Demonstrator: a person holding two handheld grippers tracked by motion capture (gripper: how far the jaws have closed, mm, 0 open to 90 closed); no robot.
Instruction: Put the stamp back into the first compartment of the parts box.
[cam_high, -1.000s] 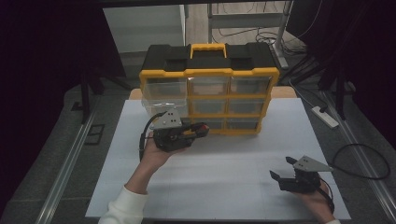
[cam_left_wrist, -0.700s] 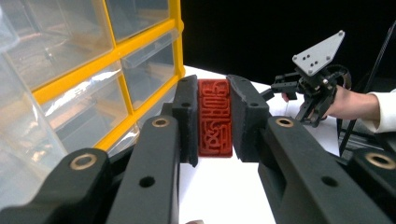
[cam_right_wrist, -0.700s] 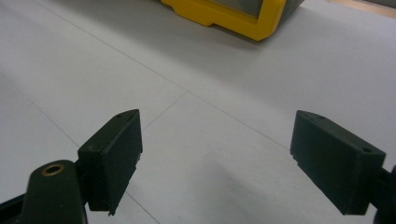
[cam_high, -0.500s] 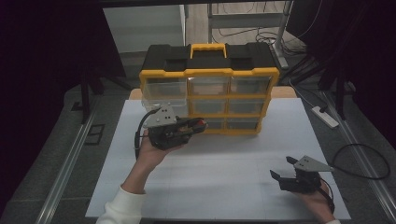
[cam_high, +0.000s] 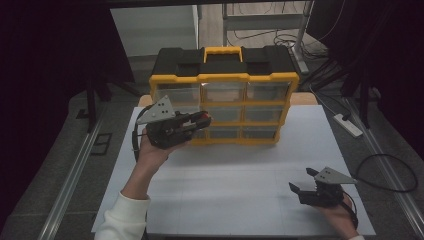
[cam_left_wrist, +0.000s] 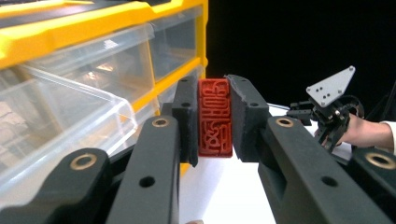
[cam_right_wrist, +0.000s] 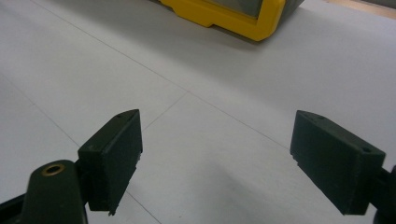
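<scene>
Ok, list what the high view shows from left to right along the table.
Left tool shut on a small red carved stamp block → yellow-and-black plastic drawer organiser with clear drawers → right tool, jaws open, resting on the white table sheet → white power strip on the floor.

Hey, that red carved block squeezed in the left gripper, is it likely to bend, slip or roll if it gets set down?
The red carved rectangular block probably stays stiff: its edges look straight under the left gripper, whose jaws are clamped on both flat sides. Those flat faces suggest it will not roll. Stood on its small end it might tip, being tall and narrow.
</scene>
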